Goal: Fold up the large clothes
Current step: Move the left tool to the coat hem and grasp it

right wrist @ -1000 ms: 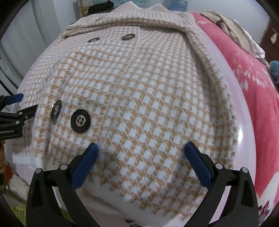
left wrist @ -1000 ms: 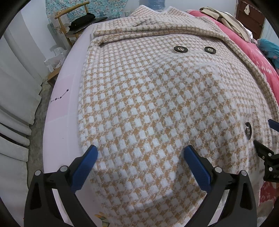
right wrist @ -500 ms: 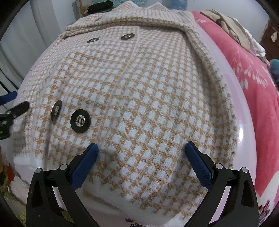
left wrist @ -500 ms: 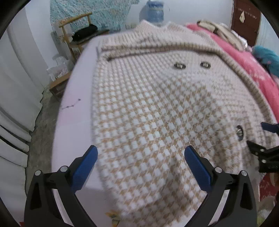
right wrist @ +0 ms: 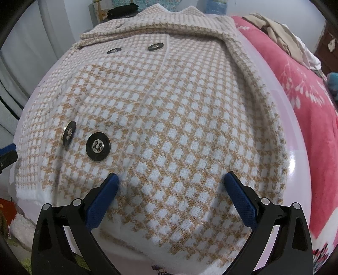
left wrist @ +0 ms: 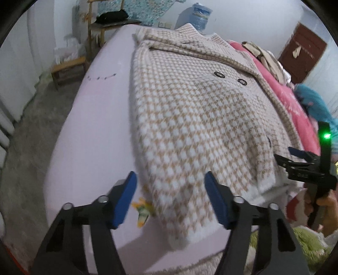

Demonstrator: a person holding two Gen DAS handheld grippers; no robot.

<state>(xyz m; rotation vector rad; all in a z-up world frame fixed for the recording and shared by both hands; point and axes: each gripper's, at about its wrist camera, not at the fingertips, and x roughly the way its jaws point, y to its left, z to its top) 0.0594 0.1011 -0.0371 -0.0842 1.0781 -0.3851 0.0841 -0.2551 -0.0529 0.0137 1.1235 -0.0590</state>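
I see the coat flat on bed, L hand-held gripper closing over near hem corner w/o pinching, R hand-held gripper spread on hem.

This is a bedroom in a modest home. A bed with a pink floral blanket carries heaped clothes, and a wooden chair, a small wooden stool, a water-cooler bottle and a brown door stand along bare walls on a rough concrete floor.
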